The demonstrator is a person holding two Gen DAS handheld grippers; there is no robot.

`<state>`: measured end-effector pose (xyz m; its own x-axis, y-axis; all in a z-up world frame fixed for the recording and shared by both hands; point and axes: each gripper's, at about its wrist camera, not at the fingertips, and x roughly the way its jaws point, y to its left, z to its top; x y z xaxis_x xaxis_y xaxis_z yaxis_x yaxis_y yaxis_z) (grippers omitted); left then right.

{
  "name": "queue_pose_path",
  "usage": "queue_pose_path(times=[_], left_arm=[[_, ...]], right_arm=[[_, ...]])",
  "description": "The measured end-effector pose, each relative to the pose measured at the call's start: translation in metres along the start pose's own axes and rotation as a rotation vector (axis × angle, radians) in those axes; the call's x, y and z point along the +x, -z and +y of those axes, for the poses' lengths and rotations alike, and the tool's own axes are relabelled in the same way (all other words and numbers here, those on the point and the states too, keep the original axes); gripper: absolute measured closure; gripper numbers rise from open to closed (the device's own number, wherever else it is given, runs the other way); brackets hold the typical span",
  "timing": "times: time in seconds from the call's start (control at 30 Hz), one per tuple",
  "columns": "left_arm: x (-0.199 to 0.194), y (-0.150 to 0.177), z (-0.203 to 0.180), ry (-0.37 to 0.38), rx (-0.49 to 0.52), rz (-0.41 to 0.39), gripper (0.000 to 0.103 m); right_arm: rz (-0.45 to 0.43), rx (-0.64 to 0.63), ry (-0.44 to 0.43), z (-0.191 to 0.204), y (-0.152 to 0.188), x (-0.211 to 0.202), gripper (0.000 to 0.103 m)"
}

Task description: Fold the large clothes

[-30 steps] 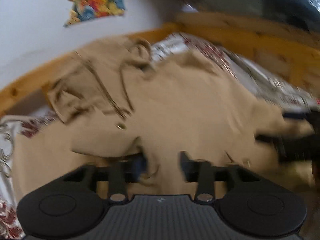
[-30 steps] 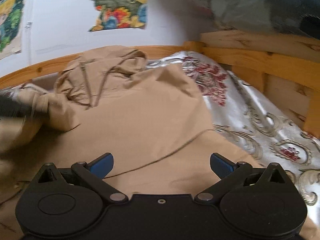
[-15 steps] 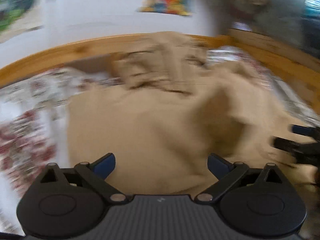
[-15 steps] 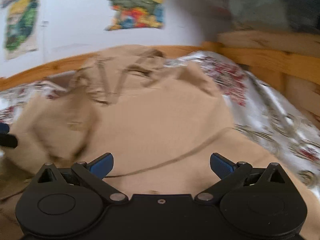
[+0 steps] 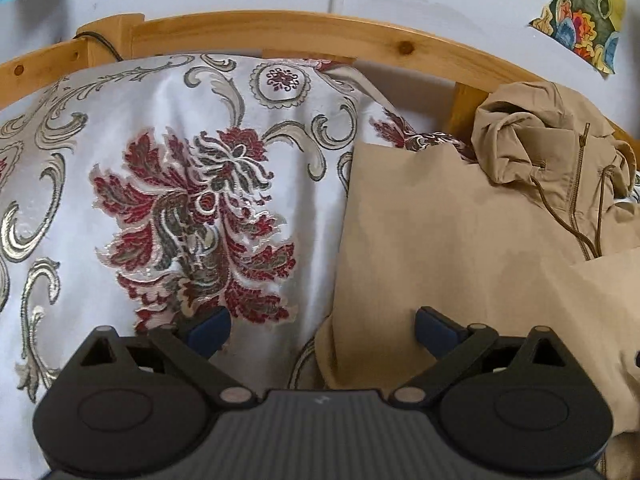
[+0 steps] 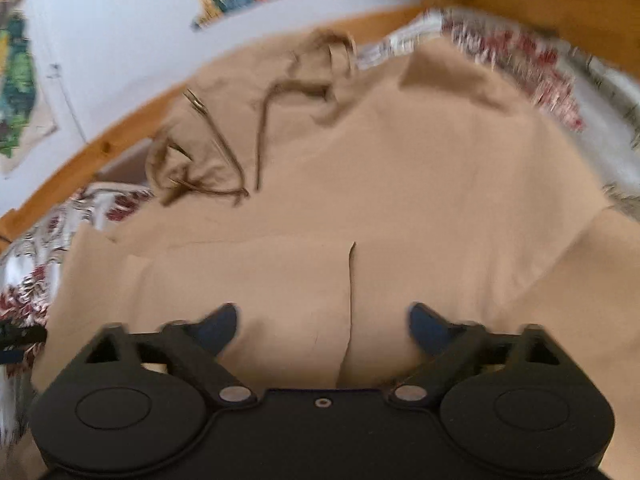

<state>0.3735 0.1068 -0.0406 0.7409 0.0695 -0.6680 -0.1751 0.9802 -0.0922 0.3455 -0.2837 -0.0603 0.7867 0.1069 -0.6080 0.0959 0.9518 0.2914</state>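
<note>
Floral silver bedspread [image 5: 168, 208] fills the left of the left-wrist view, the tan jacket [image 5: 440, 240] the right. Left gripper [image 5: 322, 330] is spread wide, nothing pinched. Right gripper [image 6: 322, 326], blurred, has just been narrowing over tan cloth [image 6: 400, 184], pinching nothing.

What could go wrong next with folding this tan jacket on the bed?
The right gripper, jaws just narrowing, straddles a flap edge of the tan jacket and might pinch one layer only. The loose drawstring may snag. The left gripper is open over the jacket's side edge and could catch the bedspread.
</note>
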Motion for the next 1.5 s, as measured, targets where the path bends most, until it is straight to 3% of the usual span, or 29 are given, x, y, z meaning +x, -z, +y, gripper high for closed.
queue_pose_path(times=[0.03,0.07,0.1,0.13,0.17,0.27,0.37,0.47,0.53,0.6,0.73,0.8,0.83,0.9,0.97,1.1,1.23,1.33,1.4,1.5], left_arm=[[0.0,0.002,-0.002,-0.003,0.005,0.0,0.003],[0.001,0.003,-0.003,-0.006,0.01,0.001,0.003],[0.002,0.003,-0.005,-0.005,0.012,0.003,0.003],[0.004,0.005,-0.006,-0.002,0.014,0.004,0.003],[0.004,0.006,-0.007,0.001,0.013,0.002,0.003],[0.0,0.007,-0.008,0.01,0.008,-0.028,0.003],[0.001,0.005,-0.013,-0.003,0.025,-0.061,0.003],[0.016,0.002,-0.024,-0.061,0.062,-0.031,0.003],[0.027,0.003,-0.032,-0.107,0.109,-0.008,0.003],[0.035,0.005,-0.037,-0.133,0.149,0.002,0.003],[0.023,0.008,-0.03,-0.121,0.086,-0.057,0.004],[0.018,0.01,-0.03,-0.093,0.068,-0.105,0.002],[0.021,0.009,-0.033,-0.105,0.078,-0.095,0.002],[0.038,0.004,-0.038,-0.171,0.104,-0.028,0.003],[0.05,0.004,-0.04,-0.183,0.116,0.008,0.003],[0.039,0.005,-0.039,-0.158,0.111,-0.026,0.007],[0.022,-0.006,-0.038,-0.091,0.068,-0.127,0.003],[0.036,-0.022,-0.047,-0.178,0.072,-0.113,0.003],[0.058,-0.03,-0.053,-0.247,0.091,-0.061,0.002],[0.079,-0.029,-0.054,-0.271,0.09,0.012,0.0]], right_arm=[[0.011,-0.027,0.008,0.001,0.0,0.004,0.036],[0.037,-0.056,0.009,0.006,-0.002,0.008,0.07],[0.05,-0.081,0.019,0.009,-0.002,0.01,0.089],[0.044,-0.112,0.021,0.013,-0.002,0.009,0.091],[0.026,-0.151,0.006,0.017,-0.001,0.005,0.103],[-0.118,-0.278,0.031,0.027,-0.011,-0.019,0.103],[-0.271,-0.379,0.136,0.028,-0.032,-0.036,0.103],[-0.252,-0.463,0.186,0.017,-0.047,-0.021,0.103],[-0.167,-0.541,0.222,0.012,-0.044,0.003,0.101],[-0.11,-0.554,0.246,0.006,-0.039,0.016,0.084],[-0.212,-0.499,0.214,0.002,-0.03,-0.003,0.065],[-0.243,-0.522,0.17,0.009,-0.023,-0.008,0.039],[-0.246,-0.55,0.155,0.014,-0.019,-0.007,0.035],[-0.208,-0.622,0.152,0.024,-0.011,0.005,0.035],[-0.106,-0.664,0.197,0.027,-0.003,0.029,0.038],[-0.072,-0.588,0.166,0.013,-0.004,0.039,0.035],[-0.127,-0.524,0.137,0.015,-0.008,0.014,0.035],[-0.131,-0.517,0.142,0.018,-0.005,0.004,0.034],[-0.082,-0.551,0.153,0.02,0.002,0.003,0.029],[-0.015,-0.607,0.182,0.015,0.018,0.012,0.024]])
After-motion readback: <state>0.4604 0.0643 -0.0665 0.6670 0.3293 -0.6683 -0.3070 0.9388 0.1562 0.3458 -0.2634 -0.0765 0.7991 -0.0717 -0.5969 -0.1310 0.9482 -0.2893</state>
